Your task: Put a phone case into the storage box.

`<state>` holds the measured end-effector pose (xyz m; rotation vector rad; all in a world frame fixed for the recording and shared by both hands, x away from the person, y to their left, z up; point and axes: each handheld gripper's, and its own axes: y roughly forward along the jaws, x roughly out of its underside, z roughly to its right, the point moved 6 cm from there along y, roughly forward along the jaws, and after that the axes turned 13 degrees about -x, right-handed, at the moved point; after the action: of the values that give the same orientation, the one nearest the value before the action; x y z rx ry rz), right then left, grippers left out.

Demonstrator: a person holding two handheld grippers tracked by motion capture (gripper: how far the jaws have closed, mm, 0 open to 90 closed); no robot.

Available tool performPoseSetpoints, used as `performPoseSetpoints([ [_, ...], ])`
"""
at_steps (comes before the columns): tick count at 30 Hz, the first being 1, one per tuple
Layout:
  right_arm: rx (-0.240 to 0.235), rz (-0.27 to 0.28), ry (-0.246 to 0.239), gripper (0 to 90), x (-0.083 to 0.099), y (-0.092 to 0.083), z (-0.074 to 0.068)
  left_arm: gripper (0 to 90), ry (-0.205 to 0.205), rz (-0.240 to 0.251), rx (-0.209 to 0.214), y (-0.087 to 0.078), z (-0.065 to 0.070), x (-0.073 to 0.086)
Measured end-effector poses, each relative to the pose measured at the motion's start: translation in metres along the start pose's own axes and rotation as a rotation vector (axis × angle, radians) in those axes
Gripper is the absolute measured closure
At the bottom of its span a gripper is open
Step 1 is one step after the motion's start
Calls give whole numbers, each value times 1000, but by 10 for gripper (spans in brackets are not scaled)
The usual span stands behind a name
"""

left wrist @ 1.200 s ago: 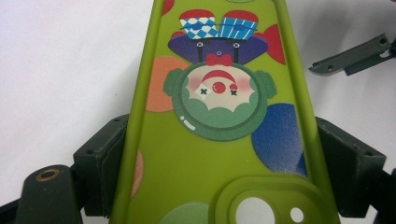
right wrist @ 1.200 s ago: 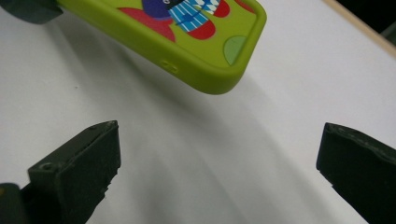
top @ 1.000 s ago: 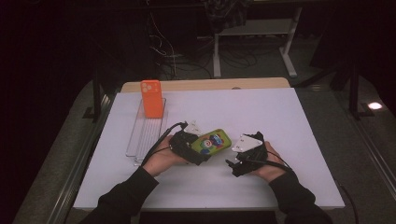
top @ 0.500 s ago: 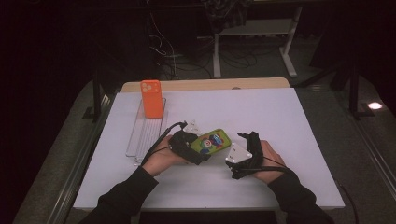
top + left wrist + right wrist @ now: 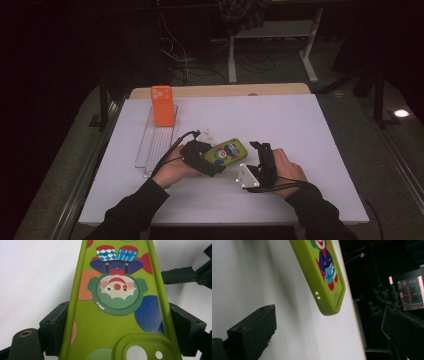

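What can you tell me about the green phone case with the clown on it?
The green phone case looks like soft, matte rubber. Its back shows a clown with a red nose, a bow tie, checked trousers and big coloured dots, and one end has a raised camera hole. It lies picture side up, low over the white table. The left gripper has its jaws closed on the case's two long edges, at the camera end. The right gripper is open, close to the free end, not touching it.

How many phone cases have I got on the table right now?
2. The orange phone case stands upright at the far end of the clear rack. The green clown phone case is clamped in the left tongs near the table's middle.
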<state>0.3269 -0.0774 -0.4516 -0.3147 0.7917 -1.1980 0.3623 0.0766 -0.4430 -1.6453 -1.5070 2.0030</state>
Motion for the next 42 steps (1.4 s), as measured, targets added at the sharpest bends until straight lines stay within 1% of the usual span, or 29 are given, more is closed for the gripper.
performPoseSetpoints([
  [1,20,-2,-39,0,-1,0,0,155,0,-2,0,0,0,0],
  [3,31,-7,-63,0,-3,0,-1,155,-7,1,0,0,0,0],
  [5,62,-13,-97,0,-5,0,-2,155,10,-6,-2,-1,-1,0],
  [6,70,-17,-117,0,-5,0,-3,155,-1,2,-1,0,-1,0],
  [7,93,-22,-137,0,-6,0,-3,156,5,-4,1,-1,-1,0],
  [9,113,-27,-159,0,-8,1,-4,156,5,0,2,-2,-2,0],
  [10,129,-27,-166,3,-9,1,-5,155,2,1,4,-2,-2,-1],
  [11,144,-23,-215,22,-11,2,-3,155,-27,17,5,-2,0,-2],
  [12,151,-21,-226,39,-12,2,-3,155,-24,19,4,-3,-1,-2],
  [14,162,-20,-239,81,-15,2,-4,155,-1,6,9,-5,-3,-2],
  [15,171,-21,-248,100,-16,2,-4,156,-11,9,12,-5,-2,-2],
  [18,196,-11,-263,139,-20,2,-4,155,-13,10,16,-5,-2,-2],
  [21,197,-18,-281,184,-21,4,-6,155,-5,8,22,-5,0,-2],
  [22,198,-18,-282,201,-22,5,-7,155,-24,20,22,-4,2,-3],
  [23,202,-20,-290,215,-22,5,-7,156,-3,9,23,-5,2,-3],
  [25,204,-21,-298,248,-23,6,-8,156,3,8,24,-5,2,-3],
  [26,209,-17,-299,271,-23,7,-9,155,15,2,26,-5,2,-3],
  [28,210,-12,-305,323,-25,6,-9,155,0,10,29,-5,4,-3],
  [29,209,-10,-308,345,-25,6,-9,155,6,8,30,-5,4,-3],
  [30,215,-7,-310,362,-26,5,-9,155,3,11,30,-5,4,-3],
  [32,210,-4,-314,415,-27,6,-11,155,-8,17,34,-4,6,-4],
  [33,207,-4,-322,435,-27,6,-12,155,-2,15,36,-4,6,-4],
  [34,207,-5,-330,454,-27,6,-13,155,17,9,31,-5,5,-3],
  [35,210,1,-334,486,-28,7,-14,155,21,5,32,-5,5,-3],
  [37,210,9,-347,543,-29,7,-16,155,-4,19,33,-4,8,-4],
  [38,207,16,-343,593,-30,7,-17,156,-4,19,34,-4,8,-4],
  [40,202,19,-349,647,-31,7,-18,155,-5,19,35,-4,8,-4],
  [41,202,18,-351,677,-31,7,-18,155,10,13,36,-4,7,-4],
  [42,198,15,-354,704,-31,7,-19,156,11,9,37,-5,7,-4],
])
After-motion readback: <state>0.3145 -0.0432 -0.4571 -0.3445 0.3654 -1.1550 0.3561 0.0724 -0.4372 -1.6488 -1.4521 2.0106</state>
